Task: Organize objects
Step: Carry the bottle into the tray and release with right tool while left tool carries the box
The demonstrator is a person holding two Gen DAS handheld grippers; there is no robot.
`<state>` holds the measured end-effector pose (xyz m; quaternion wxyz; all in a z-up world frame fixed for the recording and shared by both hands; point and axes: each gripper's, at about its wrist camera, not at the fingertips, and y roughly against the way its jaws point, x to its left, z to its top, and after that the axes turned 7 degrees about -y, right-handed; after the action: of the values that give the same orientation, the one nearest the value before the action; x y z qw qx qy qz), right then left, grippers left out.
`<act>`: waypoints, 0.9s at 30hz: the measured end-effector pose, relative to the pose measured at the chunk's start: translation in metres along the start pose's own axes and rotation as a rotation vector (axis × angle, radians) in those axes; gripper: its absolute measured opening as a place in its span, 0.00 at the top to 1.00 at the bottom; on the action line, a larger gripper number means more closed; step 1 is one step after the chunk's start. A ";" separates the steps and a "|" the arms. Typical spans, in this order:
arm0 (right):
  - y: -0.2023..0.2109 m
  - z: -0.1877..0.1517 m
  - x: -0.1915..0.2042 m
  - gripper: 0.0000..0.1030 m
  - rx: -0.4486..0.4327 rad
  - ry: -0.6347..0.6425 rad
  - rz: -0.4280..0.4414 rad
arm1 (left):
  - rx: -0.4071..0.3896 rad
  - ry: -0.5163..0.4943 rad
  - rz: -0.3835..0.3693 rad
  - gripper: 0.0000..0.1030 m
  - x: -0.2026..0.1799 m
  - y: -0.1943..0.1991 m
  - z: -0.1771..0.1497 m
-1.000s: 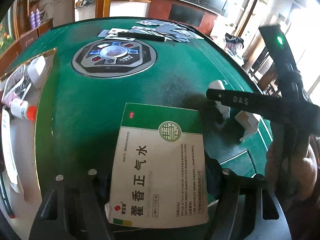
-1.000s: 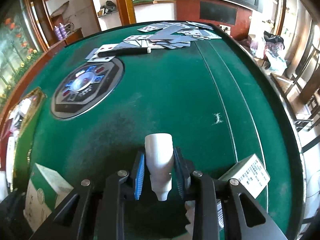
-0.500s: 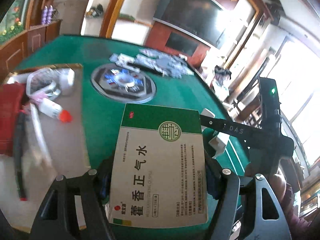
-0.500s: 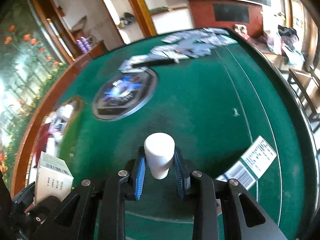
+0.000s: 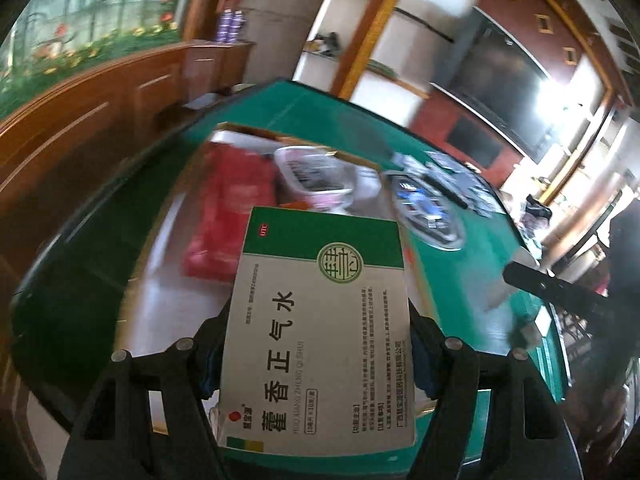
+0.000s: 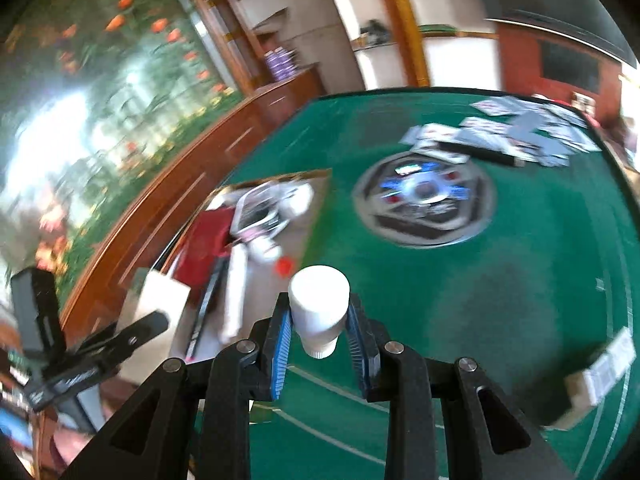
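My left gripper (image 5: pixel 316 360) is shut on a green and white medicine box (image 5: pixel 320 328), held flat above the green table (image 5: pixel 460 292). Beyond the box lies a shallow gold-rimmed tray (image 5: pixel 168 280) with a red packet (image 5: pixel 224 216) and a clear plastic tub (image 5: pixel 316 176) in it. In the right wrist view my right gripper (image 6: pixel 320 332) is shut on a small white bottle (image 6: pixel 319 312), lifted over the table (image 6: pixel 520 300). The same tray (image 6: pixel 316 196) lies to its left, with a red packet (image 6: pixel 204 244) and several white items. The left gripper (image 6: pixel 80 360) shows at the lower left.
A round dark control panel (image 6: pixel 424 200) sits in the table's middle, with scattered playing cards (image 6: pixel 520 128) and a black bar behind it. Another white box (image 6: pixel 604 368) lies at the right edge. A wooden cabinet (image 6: pixel 180 184) runs along the left.
Both grippers have risen and swung left with the box and the bottle still held. The tray now lies ahead of the left gripper and left of the right one.
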<state>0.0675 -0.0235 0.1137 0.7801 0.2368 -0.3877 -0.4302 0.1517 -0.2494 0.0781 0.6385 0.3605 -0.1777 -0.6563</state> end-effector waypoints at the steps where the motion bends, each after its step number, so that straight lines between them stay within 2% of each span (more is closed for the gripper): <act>1: -0.008 -0.003 0.009 0.72 0.022 0.019 0.014 | 0.005 0.001 0.019 0.31 0.004 -0.002 -0.002; 7: -0.049 -0.017 0.042 0.71 0.111 0.092 0.029 | 0.047 0.013 0.100 0.31 0.038 -0.012 -0.010; 14: -0.094 -0.017 0.060 0.71 0.164 0.143 -0.042 | 0.059 -0.037 0.146 0.31 0.039 -0.021 -0.010; 23: -0.130 -0.008 0.069 0.71 0.212 0.178 -0.097 | 0.048 -0.076 0.161 0.29 0.037 -0.022 -0.010; 27: -0.142 -0.005 0.070 0.71 0.224 0.171 -0.101 | 0.042 -0.062 0.136 0.21 0.040 -0.021 -0.009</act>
<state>0.0256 -0.1565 0.0390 0.7563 0.3774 -0.3528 -0.4014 0.1461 -0.2831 0.0481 0.6680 0.3406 -0.2351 -0.6185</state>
